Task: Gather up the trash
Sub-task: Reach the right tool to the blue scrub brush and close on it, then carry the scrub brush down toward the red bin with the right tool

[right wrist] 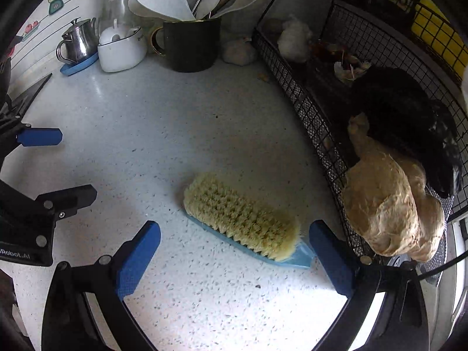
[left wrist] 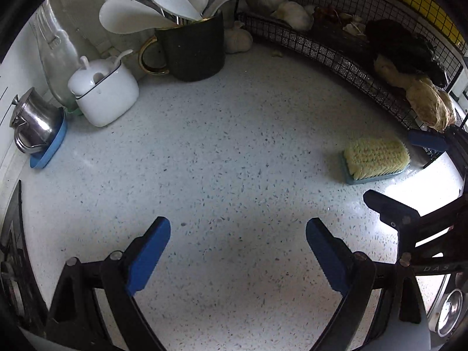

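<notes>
My left gripper (left wrist: 237, 228) is open above bare speckled counter (left wrist: 219, 152), nothing between its blue fingers. My right gripper (right wrist: 235, 231) is open too, low over a scrub brush (right wrist: 242, 219) with pale yellow bristles and a light blue back. That brush lies bristles-up between the fingers, its near end close to the right finger. In the left wrist view the brush (left wrist: 376, 156) sits at the right. A small yellowish scrap (right wrist: 264, 77) lies on the counter by the wire basket, also visible from the left wrist as the scrap (left wrist: 276, 54). A dark crumb (right wrist: 258, 286) lies near the right gripper.
A black wire basket (right wrist: 307, 108) along the right holds garlic, dry skins, a black bag (right wrist: 409, 122) and a tan lump (right wrist: 389, 204). At the back stand a black mug of utensils (left wrist: 193, 49), a white lidded jar (left wrist: 106, 93), a steel pot (left wrist: 35, 122), a glass bottle and a loose garlic bulb (left wrist: 238, 39).
</notes>
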### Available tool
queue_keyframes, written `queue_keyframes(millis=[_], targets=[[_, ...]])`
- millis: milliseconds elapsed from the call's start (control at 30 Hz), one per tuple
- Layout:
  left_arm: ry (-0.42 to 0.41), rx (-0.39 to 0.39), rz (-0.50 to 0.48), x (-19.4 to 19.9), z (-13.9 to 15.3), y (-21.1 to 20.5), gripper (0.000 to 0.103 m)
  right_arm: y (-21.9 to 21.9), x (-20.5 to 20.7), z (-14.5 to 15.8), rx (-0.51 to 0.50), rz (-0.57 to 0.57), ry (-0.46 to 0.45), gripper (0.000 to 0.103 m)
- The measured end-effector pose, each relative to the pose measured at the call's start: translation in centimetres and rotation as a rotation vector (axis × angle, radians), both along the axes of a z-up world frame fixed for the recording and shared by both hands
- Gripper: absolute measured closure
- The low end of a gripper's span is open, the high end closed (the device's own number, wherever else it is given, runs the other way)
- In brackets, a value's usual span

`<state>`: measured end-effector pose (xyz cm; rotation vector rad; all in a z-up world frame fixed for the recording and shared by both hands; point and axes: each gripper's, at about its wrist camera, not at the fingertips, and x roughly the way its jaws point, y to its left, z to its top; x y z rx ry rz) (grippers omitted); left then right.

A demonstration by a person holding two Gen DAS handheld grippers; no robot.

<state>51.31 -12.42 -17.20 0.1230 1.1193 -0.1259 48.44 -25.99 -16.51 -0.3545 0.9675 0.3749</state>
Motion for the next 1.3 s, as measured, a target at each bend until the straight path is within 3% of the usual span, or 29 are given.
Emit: queue_keyframes(millis=[267, 633, 700, 733, 800, 867, 1033, 1300], targets=[[0.014, 0.001, 0.002, 0.7, -0.8, -0.2, 0.01, 0.3, -0.5, -0.6, -0.054, 0.032, -0.049, 0.001], [0.018, -0.01, 0.019, 0.3, -0.7, 0.6, 0.01, 1.7, -0.1, -0.3, -0.021, 0.081, 0.003, 0.007], [0.023, 0.0, 0.021, 0.1, -0.7, 0.7, 0.01, 1.6, 0.9, -0.8, 0.003, 0.077, 0.039, 0.017], [0.025, 0.005, 0.02, -0.2, -0.7, 0.8, 0.01, 1.6, 1.1, -1.0, 0.004, 0.072, 0.063, 0.034], [0.027, -0.006, 0.018, -0.4, -0.7, 1.0, 0.01, 1.8, 0.9, -1.0, 0.028, 0.07, 0.083, 0.047], [0.026, -0.017, 0.022, -0.9, -0.6, 1.3, 0.01, 2.1, 0.6, -1.0, 0.042, 0.072, 0.087, 0.055], [0.027, -0.03, 0.027, -1.8, -0.3, 1.8, 0.01, 2.4, -0.1, -0.6, 0.077, 0.083, 0.089, 0.065], [0.033, -0.047, 0.013, -5.1, 0.5, 3.3, 0.01, 3.0, -4.0, -0.5, 0.099, 0.056, 0.099, 0.066]])
